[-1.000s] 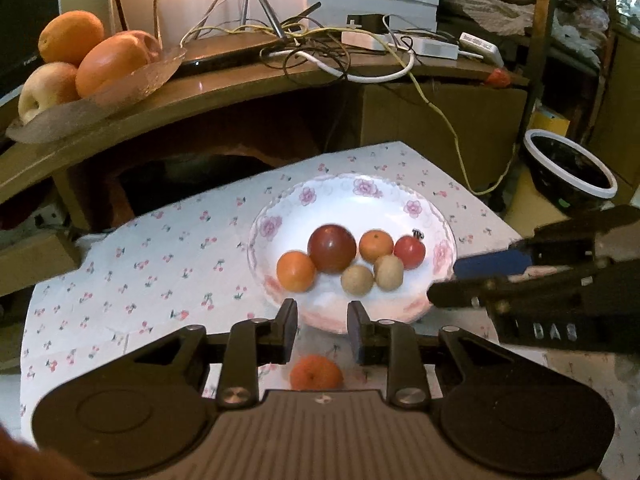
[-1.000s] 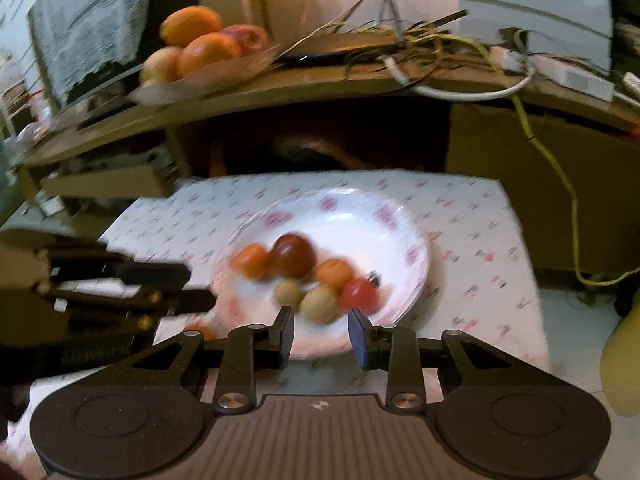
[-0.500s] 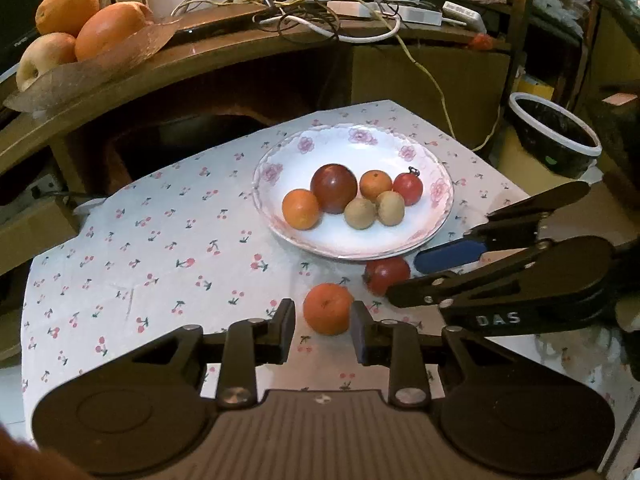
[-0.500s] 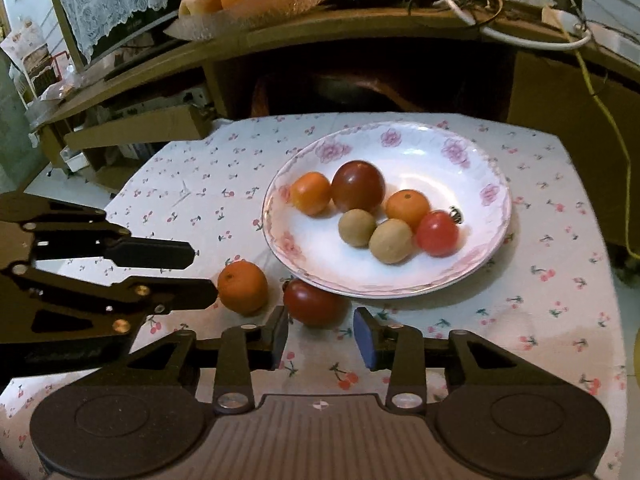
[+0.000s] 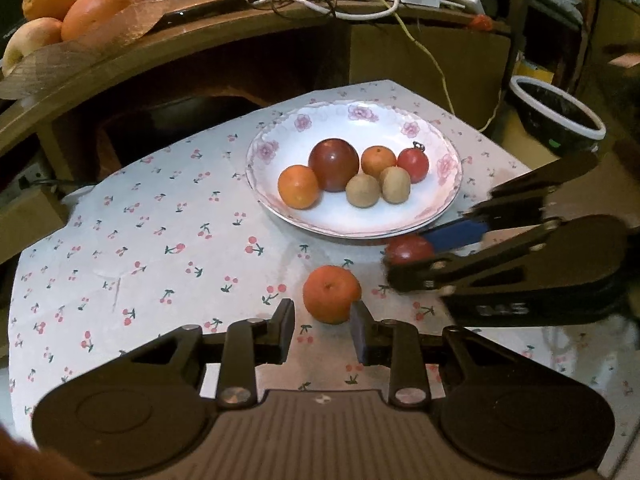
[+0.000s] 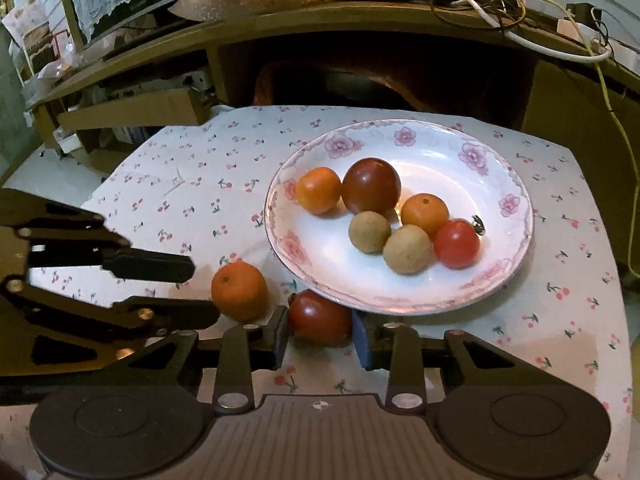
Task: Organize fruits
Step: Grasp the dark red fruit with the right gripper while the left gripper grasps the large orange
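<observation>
While the floral plate (image 6: 516,204) on the cloth-covered surface (image 6: 200,168) carries six fruits, two lie loose just off its near rim. Nearer the right hand-held gripper (image 6: 320,338), the dark red tomato (image 6: 320,316) sits between its parted fingers, not visibly clamped. Ahead of the left hand-held gripper (image 5: 322,330), likewise parted and empty, the loose mandarin (image 5: 331,294) rests slightly right of centre. Both fruits are round, with no long axis.
</observation>
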Action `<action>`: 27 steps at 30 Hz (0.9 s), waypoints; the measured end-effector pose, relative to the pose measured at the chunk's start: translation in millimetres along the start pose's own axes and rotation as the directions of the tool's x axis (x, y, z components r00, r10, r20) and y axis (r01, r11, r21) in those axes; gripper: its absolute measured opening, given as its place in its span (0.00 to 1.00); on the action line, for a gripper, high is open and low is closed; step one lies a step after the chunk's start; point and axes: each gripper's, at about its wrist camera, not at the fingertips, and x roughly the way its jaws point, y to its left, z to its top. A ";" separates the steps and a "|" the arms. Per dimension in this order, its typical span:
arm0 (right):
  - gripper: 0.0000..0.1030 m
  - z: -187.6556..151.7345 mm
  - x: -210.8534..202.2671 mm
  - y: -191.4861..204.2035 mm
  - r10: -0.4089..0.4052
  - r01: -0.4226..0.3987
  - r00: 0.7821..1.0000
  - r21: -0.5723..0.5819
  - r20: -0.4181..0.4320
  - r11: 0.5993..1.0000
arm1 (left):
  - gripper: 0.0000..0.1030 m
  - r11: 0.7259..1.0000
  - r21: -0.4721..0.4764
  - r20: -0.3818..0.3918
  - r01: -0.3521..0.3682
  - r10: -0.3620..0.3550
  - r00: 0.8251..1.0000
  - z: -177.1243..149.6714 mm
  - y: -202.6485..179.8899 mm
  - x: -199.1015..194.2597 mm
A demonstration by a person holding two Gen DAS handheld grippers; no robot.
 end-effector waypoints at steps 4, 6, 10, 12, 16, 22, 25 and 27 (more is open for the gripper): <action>0.34 -5.1 -9.5 -6.0 -0.010 0.010 1.000 0.013 -0.017 1.000 | 0.38 1.000 -0.017 0.023 0.019 -0.019 1.000 4.2 -2.9 4.8; 0.34 -6.9 -13.8 -8.5 -0.011 0.011 1.000 0.015 -0.021 1.000 | 0.39 1.000 -0.013 0.028 0.022 -0.021 0.999 6.0 -6.2 8.8; 0.34 -11.8 -14.7 -14.3 -0.017 0.018 0.999 0.021 -0.036 1.000 | 0.39 1.000 -0.013 -0.006 -0.004 0.004 1.000 5.7 -9.4 23.8; 0.34 -12.5 -16.4 -16.1 -0.017 0.018 0.999 0.020 -0.034 1.000 | 0.39 1.000 -0.030 -0.001 -0.002 0.002 1.000 5.8 -8.4 25.1; 0.34 -13.1 -18.0 -19.9 -0.024 0.025 0.999 0.021 -0.036 0.999 | 0.39 0.999 -0.035 -0.002 -0.009 0.009 1.000 3.6 -10.8 24.4; 0.33 -19.1 -26.2 -16.1 -0.040 0.040 0.999 -0.002 -0.036 0.999 | 0.38 0.999 -0.039 -0.002 -0.003 0.003 1.000 -3.7 -19.2 6.1; 0.33 -25.7 -40.2 -10.9 -0.039 0.039 0.999 0.004 -0.026 0.999 | 0.38 1.000 -0.017 0.003 0.006 -0.006 1.000 -10.1 -31.5 -9.9; 0.33 -34.7 -50.7 -6.0 -0.049 0.050 0.998 0.005 -0.025 0.999 | 0.38 1.000 -0.014 -0.005 0.013 -0.013 1.000 -17.1 -39.3 -17.6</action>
